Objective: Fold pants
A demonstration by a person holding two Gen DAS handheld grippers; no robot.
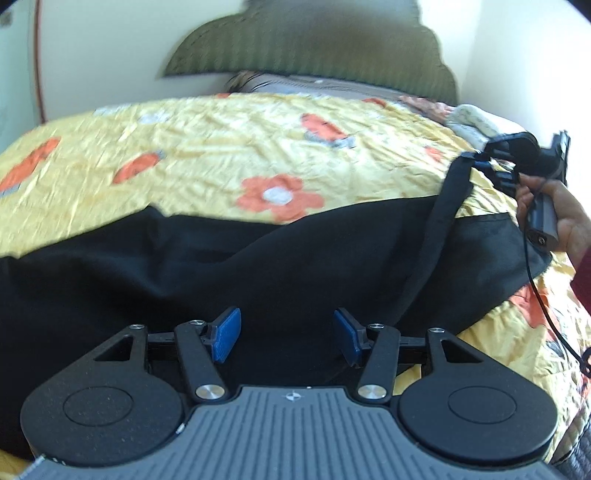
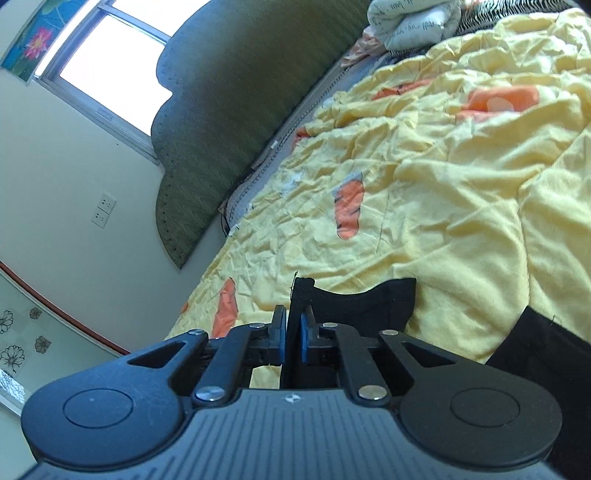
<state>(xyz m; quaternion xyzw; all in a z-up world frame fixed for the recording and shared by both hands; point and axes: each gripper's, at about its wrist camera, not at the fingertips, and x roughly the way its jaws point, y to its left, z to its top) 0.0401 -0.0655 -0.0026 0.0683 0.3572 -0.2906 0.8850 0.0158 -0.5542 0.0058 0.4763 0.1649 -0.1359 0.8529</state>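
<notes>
A bed covered by a yellow flowered bedspread (image 1: 207, 147) carries the work. Along its near edge the black pants (image 1: 184, 266) lie spread out, only beginning to be folded. The left gripper (image 1: 286, 336) hovers over them, jaws spread, nothing between. Toward the bed's right edge the right gripper (image 2: 293, 338) pinches a raised hem of the cloth. Most folding remains. Farther off, a bundled blanket (image 2: 410, 22) and green headboard (image 1: 314, 48) sit clear.

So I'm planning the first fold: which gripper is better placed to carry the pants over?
Right. The right gripper is already shut on an edge of the black pants; the left gripper hovers open above the cloth, holding nothing.
</notes>
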